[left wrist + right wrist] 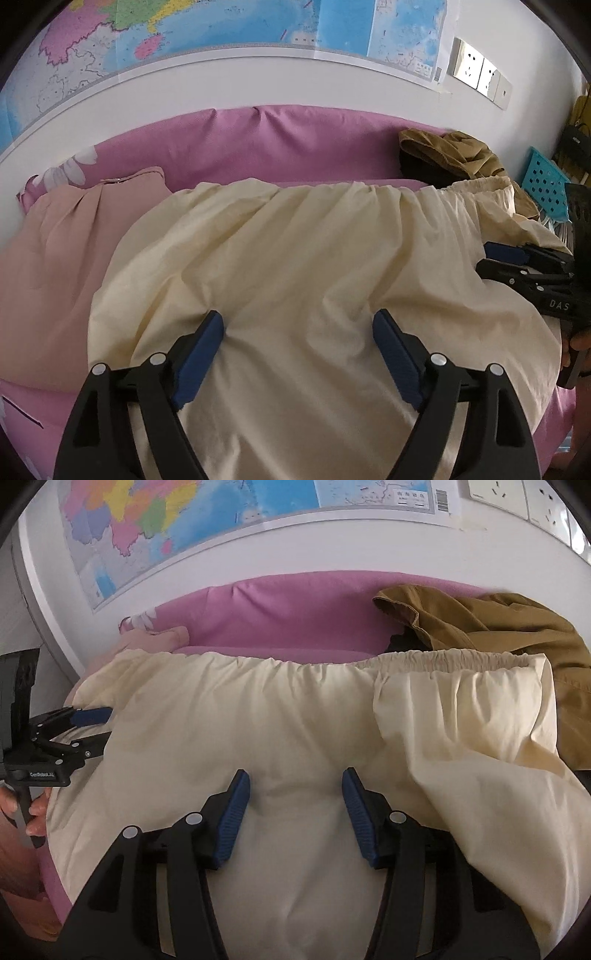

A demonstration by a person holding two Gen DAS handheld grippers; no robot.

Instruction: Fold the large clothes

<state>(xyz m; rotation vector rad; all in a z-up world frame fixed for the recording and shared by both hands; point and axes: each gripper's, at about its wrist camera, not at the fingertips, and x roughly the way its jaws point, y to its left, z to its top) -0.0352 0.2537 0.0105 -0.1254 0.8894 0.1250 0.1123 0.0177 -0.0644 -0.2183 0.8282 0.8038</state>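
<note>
Apparently mid-fold: cream garment [295, 258] lies spread on pink bed [295, 147], elastic waistband [443, 661] at far edge toward wall, long axis running left-right across both views. Pink garment [55, 240] lies at left, touching it. Left gripper [297, 328] released, jaws spread, tips pressing into cloth, nothing pinched. Right gripper [295, 790] likewise spread, resting on fabric. Brown garment [498, 627] bunched at far right. Next move, by judgement: close both on near hem, lift, carry toward waistband.
</note>
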